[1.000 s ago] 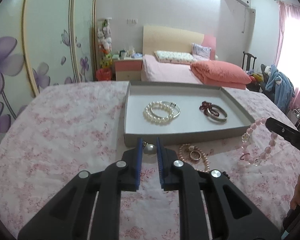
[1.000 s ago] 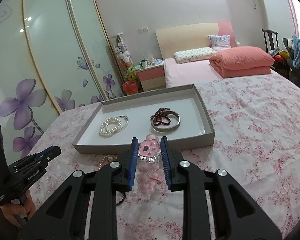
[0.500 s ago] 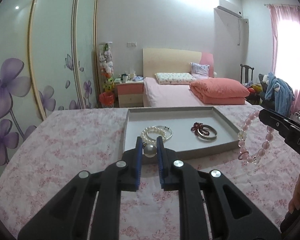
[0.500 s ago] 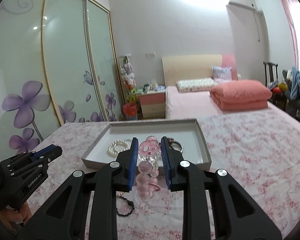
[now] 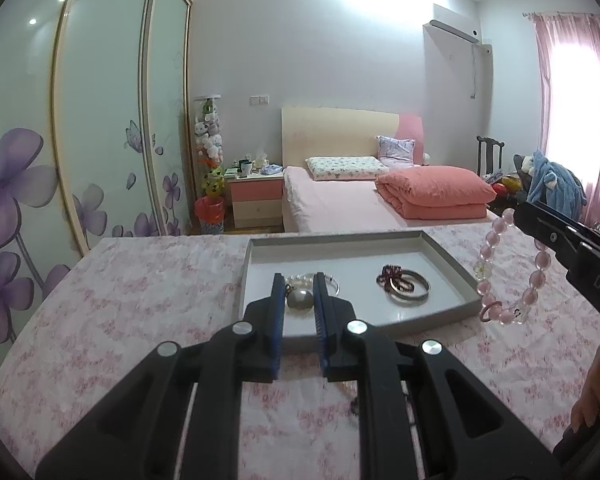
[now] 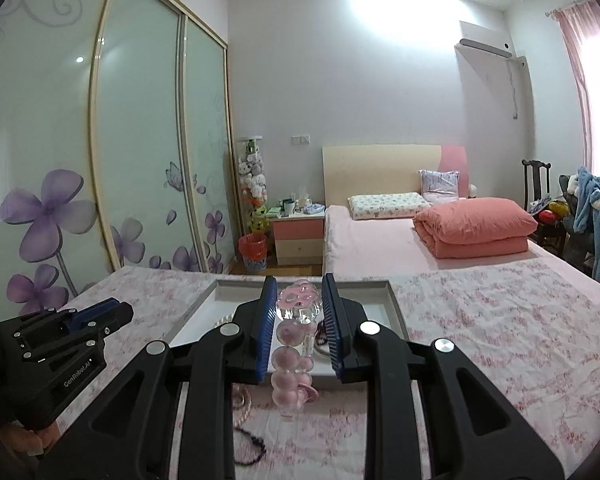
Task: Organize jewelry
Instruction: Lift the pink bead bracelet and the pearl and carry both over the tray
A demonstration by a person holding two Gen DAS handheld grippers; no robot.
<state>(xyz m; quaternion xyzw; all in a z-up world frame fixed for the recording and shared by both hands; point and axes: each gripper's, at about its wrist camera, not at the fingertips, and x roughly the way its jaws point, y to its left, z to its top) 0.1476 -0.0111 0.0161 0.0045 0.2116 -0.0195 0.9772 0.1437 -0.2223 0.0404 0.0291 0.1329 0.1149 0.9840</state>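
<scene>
Well, from my left wrist view, my left tongs (image 5: 297,300) are clamped on a grey pearl bead (image 5: 299,300), held up in front of the near edge of the grey tray (image 5: 446,256). Inside that tray lie a white pearl bracelet (image 5: 329,281) on the left and a dark red bead bracelet with a silver bangle (image 5: 405,286) on the right. To the far right, my right tongs (image 5: 518,214) carry a pink bead bracelet (image 5: 508,270) that hangs in a loop above the floral bedspread (image 5: 120,300).

Over in the right wrist view, my right tongs (image 6: 298,312) grip the pink bead bracelet (image 6: 294,344) by its flower-shaped charm, the rest dangling below the pads. The tray (image 6: 392,300) sits just beyond. My left tongs (image 6: 100,316) show at the left edge; from here I cannot tell what they hold.
</scene>
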